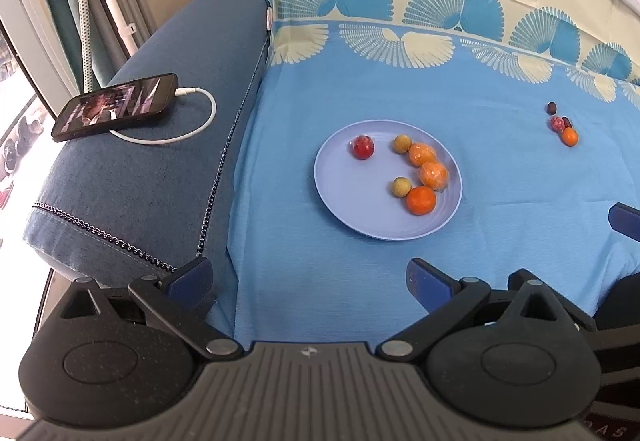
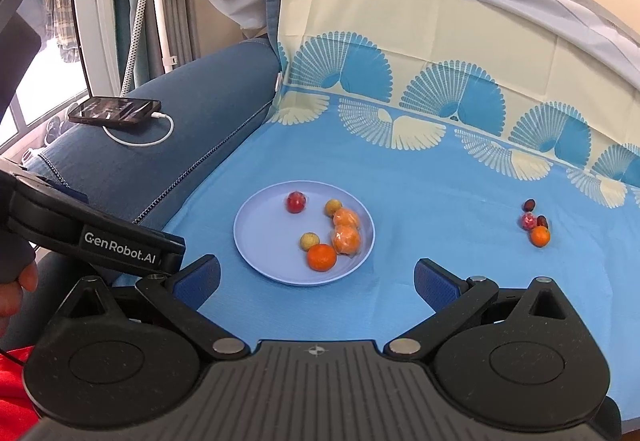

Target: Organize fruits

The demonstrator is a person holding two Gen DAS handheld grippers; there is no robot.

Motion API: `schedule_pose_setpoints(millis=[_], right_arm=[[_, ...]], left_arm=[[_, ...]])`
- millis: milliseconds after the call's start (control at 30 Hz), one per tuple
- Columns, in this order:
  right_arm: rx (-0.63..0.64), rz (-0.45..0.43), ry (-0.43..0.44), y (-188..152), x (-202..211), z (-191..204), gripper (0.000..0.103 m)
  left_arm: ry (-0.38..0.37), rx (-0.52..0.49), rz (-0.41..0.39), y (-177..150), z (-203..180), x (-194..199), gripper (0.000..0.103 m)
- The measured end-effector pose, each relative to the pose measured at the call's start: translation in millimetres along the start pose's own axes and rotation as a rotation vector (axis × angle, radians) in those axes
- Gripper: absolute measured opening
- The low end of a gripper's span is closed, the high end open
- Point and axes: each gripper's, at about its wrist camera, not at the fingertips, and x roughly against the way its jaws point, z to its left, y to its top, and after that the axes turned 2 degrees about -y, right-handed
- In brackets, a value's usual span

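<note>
"GenRobot.AI" label (image 2: 119, 243), right view only

Each black hand-held gripper (image 2: 316, 281) has blue-padded fingers (image 2: 200, 279), silver screws and ribbed casing.

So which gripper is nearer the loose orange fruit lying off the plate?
Right gripper: the loose orange fruit lies ahead to its right. Left gripper sits further left.

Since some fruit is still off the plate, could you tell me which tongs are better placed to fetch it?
Probably right. The loose fruit cluster lies on the cloth to the right of the plate, on the side of the right tongs. The left tongs, also open and empty, would have to cross the plate.
</note>
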Motion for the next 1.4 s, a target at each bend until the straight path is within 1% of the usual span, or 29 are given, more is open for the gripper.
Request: schedule_pose_setpoints(millis=[367,533,700,800,933,1033,1133,1200,1267,1400], right_arm=[[-0.006,0.002,0.016,-3,-4,-2,0.102],[-0.022,0.006,0.028,-4,-8,-7,0.102],[-0.058,0.005,0.034,-7,-13,-17,0.102],[-0.108,0.004,0.014,-9,-20,-31,0.102],[-0.178,0.005,-0.062,-14,-35,-63,0.102],[-0.235,-0.002,-0.156,-17,-51,-99,0.102],[-0.300,-0.014,-0.258,-21,-69,-141,0.102],[-0.337,-0.015,-0.332,-23,-86,-172,0.102],[-0.367,-0.018,-0.387,-26,-103,-201,0.102],[-0.392,-0.018,-0.484,-29,-148,-249,0.102]], left_arm=[[0.010,-0.007,0.013,1,-3,-6,0.103],[0.013,-0.005,0.036,4,-5,-11,0.103],[0.020,-0.014,0.055,11,-10,-18,0.103],[0.024,-0.019,0.075,16,-13,-23,0.103],[0.028,-0.030,0.104,25,-21,-32,0.103],[0.021,-0.022,0.136,35,-28,-43,0.103],[0.030,-0.029,0.151,49,-40,-54,0.103],[0.037,-0.046,0.156,59,-50,-62,0.103],[0.040,-0.061,0.164,72,-63,-73,0.103],[0.006,-0.062,0.195,97,-88,-96,0.103]])
